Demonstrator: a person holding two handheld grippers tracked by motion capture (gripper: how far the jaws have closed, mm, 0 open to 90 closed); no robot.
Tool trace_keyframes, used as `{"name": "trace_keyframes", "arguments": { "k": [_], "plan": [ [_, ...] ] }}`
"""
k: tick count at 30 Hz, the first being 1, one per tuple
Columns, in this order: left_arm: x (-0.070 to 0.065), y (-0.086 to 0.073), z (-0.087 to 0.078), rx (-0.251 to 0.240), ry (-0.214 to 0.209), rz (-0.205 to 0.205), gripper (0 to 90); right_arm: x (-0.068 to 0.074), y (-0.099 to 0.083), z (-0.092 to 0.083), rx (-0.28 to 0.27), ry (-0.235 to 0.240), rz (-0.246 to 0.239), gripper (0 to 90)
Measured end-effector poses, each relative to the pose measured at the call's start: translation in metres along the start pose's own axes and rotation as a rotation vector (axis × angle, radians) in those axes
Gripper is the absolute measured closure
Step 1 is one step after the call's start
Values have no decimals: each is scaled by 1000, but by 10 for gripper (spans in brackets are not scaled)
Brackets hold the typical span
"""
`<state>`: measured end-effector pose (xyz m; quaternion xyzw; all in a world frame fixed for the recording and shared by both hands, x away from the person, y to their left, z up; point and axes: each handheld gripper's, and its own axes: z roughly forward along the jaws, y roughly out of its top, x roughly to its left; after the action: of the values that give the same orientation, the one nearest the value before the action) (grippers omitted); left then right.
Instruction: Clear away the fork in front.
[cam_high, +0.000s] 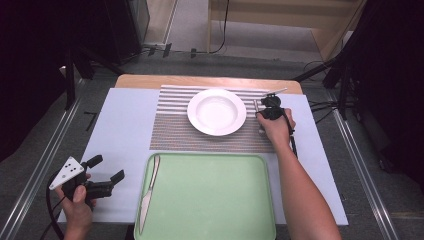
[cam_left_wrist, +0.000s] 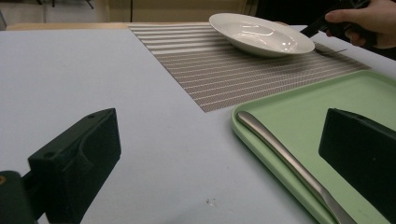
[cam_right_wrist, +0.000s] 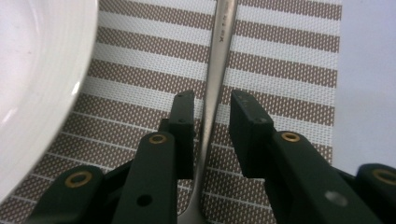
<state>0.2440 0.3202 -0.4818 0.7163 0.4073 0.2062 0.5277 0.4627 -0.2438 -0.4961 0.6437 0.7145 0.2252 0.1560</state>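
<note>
— Straddling a piece of cutlery: that is how the right gripper (cam_right_wrist: 208, 135) sits. Its two black jaws stand either side of a slim steel handle (cam_right_wrist: 215, 70) that lies on the striped placemat (cam_right_wrist: 280, 60).

— Do the pads press on it?

— Not quite. The handle runs nearer one pad, perhaps grazing it, with a clear gap to the other. The jaws are narrowed but not clamped, so I would call them open around the handle, with nothing lifted.

— Which piece of cutlery is it?

— I cannot tell; the right gripper view shows the handle and not the working end. In the high view the right gripper (cam_high: 270, 104) points down at the mat, just beside the right rim of the white plate (cam_high: 216, 111).

— And the plate itself?

— It rests on the placemat (cam_high: 175, 125), toward the far side, empty. The placemat lies on the pale table cover (cam_high: 120, 125).

— What about the other hand?

— The left gripper (cam_high: 102, 175) is held near the front left corner of the table, jaws spread wide with nothing between them. In its own view the jaws frame the cover and the edge of the green tray (cam_left_wrist: 364, 93).

— Anything on the tray?

— A knife (cam_high: 150, 192) lies along its left edge, handle toward the placemat. The green tray (cam_high: 215, 200) sits just in front of the placemat.
</note>
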Motion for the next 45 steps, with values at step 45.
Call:
{"name": "trace_keyframes", "arguments": {
  "k": [45],
  "plan": [
    [-3, 1, 3, -4, -10, 1, 0, 3, -13, -5, -64, -25, 45, 869]
  ]
}}
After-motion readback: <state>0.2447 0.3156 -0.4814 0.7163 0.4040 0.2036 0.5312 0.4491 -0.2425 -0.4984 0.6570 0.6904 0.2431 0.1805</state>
